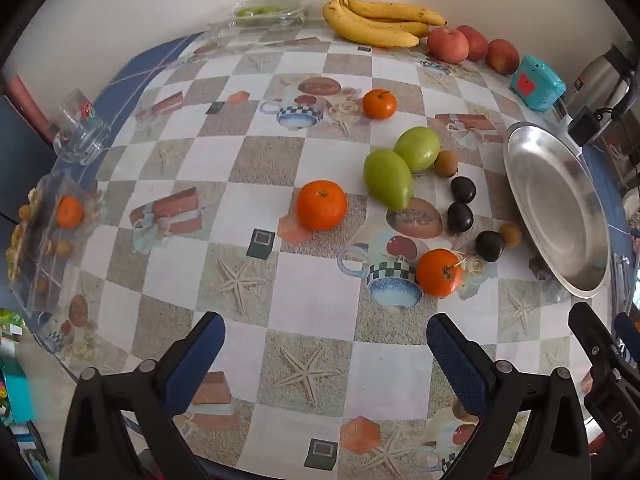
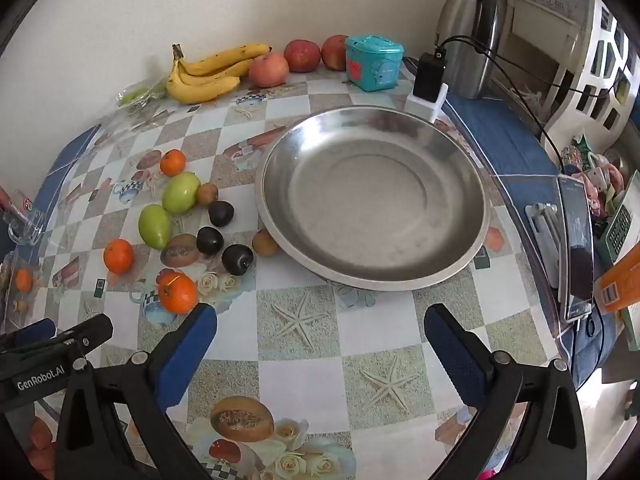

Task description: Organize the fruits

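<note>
Right wrist: steel plate (image 2: 372, 200) beyond open hand-held gripper (image 2: 320, 328)

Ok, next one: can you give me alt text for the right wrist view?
An empty steel dish sits mid-table, past the open right tool, which holds nothing. Left of the dish lie loose fruits: oranges, two green mangoes, dark plums. Bananas and apples line the back wall.
</note>
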A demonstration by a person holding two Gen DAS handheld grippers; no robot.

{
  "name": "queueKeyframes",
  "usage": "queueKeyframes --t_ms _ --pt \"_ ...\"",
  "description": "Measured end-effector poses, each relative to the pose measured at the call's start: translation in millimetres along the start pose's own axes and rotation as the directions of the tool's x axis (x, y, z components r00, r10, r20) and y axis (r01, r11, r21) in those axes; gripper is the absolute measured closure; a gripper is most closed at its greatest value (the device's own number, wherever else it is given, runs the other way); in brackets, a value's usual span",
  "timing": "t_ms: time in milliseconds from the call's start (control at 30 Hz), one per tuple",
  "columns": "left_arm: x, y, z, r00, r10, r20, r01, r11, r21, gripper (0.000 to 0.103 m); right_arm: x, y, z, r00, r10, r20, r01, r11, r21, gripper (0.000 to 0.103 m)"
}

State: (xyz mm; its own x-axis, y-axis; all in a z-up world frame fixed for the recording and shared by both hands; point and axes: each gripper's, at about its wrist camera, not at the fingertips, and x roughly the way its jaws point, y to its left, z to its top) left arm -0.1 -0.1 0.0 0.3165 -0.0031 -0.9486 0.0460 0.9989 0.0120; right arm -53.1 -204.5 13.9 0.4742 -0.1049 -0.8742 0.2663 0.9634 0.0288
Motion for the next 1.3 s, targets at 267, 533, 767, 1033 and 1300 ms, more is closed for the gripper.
queueKeyframes --t_ms 267,533,767,1033,1300 --pt "-0.9 -1.8 4.1 1.0 -0.003 -0.028 0.003 1.0 0.004 0.001 -5.3 -3.8 -0.1 1.0 -0.006 0.013 0.005 1.0 0.018 0.0" --pt "0.8 1.6 -0.4 1.0 -0.011 -0.017 0.011 1.0 -0.001 0.001 -7.6 -7.9 -0.5 1.0 -0.007 0.008 0.006 0.999 0.043 0.0" --pt "-1.5 4.0 1.8 1.0 0.013 0.004 -0.013 1.0 -0.008 0.001 -10.4 -6.9 -1.0 1.0 -0.003 0.011 0.003 0.999 0.04 0.0" --pt "-2.5 4.3 3.2 1.0 0.024 0.016 -0.024 1.0 -0.014 0.001 -8.6 -4.3 -1.0 1.0 -0.002 0.004 0.002 1.0 0.03 0.0" --pt "-3.0 5.6 3.5 0.999 0.028 0.021 -0.027 0.999 -0.027 0.001 -9.4 -3.7 -0.7 1.0 -0.003 0.002 0.003 1.0 0.023 0.0"
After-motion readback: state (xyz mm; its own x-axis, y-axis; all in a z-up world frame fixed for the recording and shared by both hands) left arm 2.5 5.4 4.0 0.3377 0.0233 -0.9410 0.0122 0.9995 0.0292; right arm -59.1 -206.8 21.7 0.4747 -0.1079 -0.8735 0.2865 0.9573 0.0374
